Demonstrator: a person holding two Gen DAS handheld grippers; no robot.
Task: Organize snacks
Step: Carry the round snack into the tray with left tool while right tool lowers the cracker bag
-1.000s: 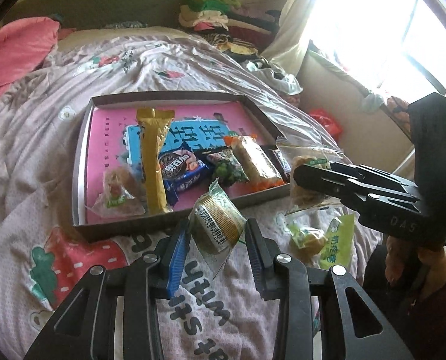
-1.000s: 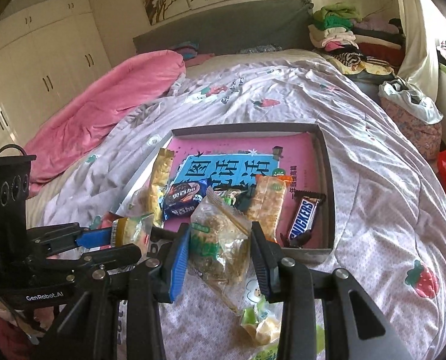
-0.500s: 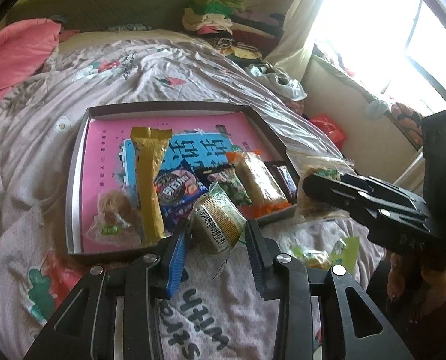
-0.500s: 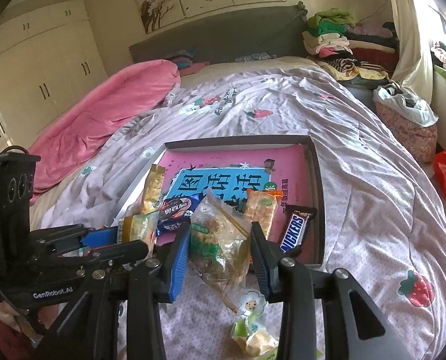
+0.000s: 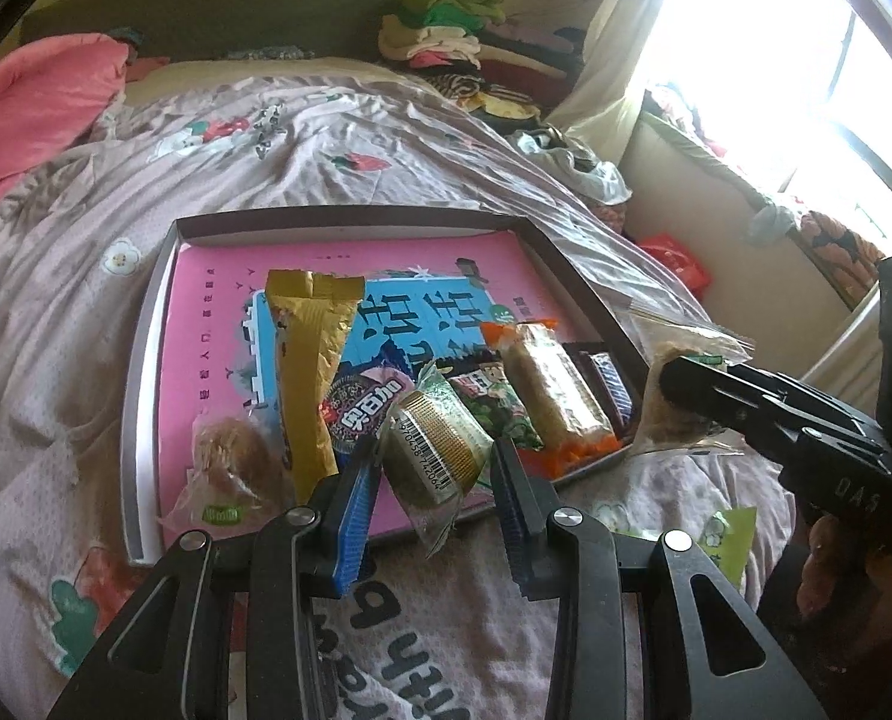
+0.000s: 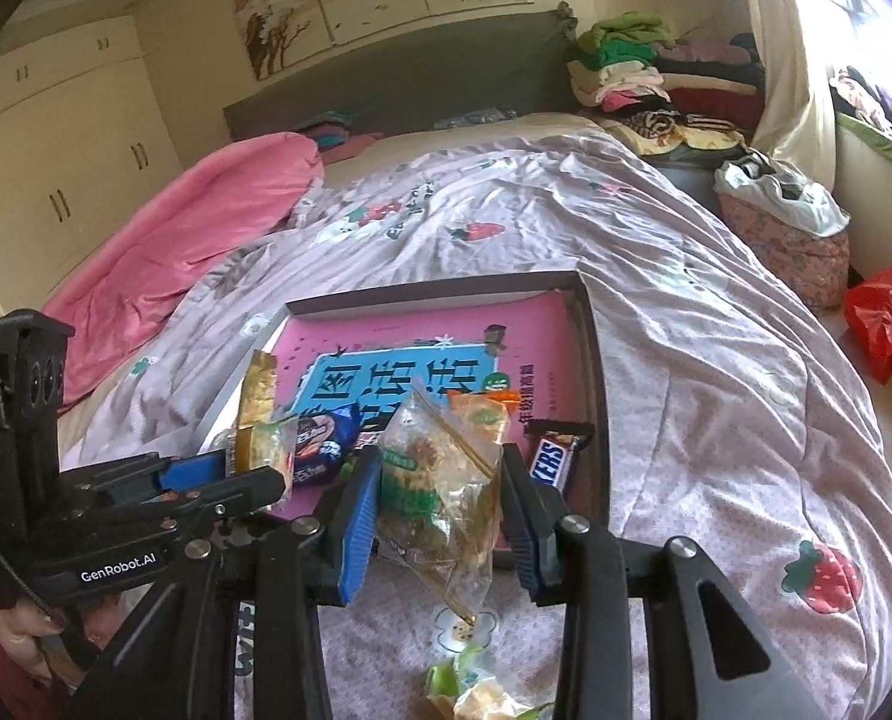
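Snacks | tray (image 5: pixel 146 372) near edge | left fingers (image 5: pixel 356 498) pinch cake (image 5: pixel 440 450) | right pinch bag (image 6: pixel 440 480)

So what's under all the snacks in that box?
A pink book with a blue title panel lies flat in the shallow box, nearly filling it. The snacks cover much of its lower part, and the box's floor under it is hidden.

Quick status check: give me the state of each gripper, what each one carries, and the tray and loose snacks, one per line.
Left gripper: shut on the barcode snack pack.
Right gripper: shut on the clear bag of pastry.
Tray: on the bed, holding several snacks.
Snickers bar: lying in the tray.
Gold packet: lying in the tray.
Green-wrapped snack: on the bed, outside the tray.
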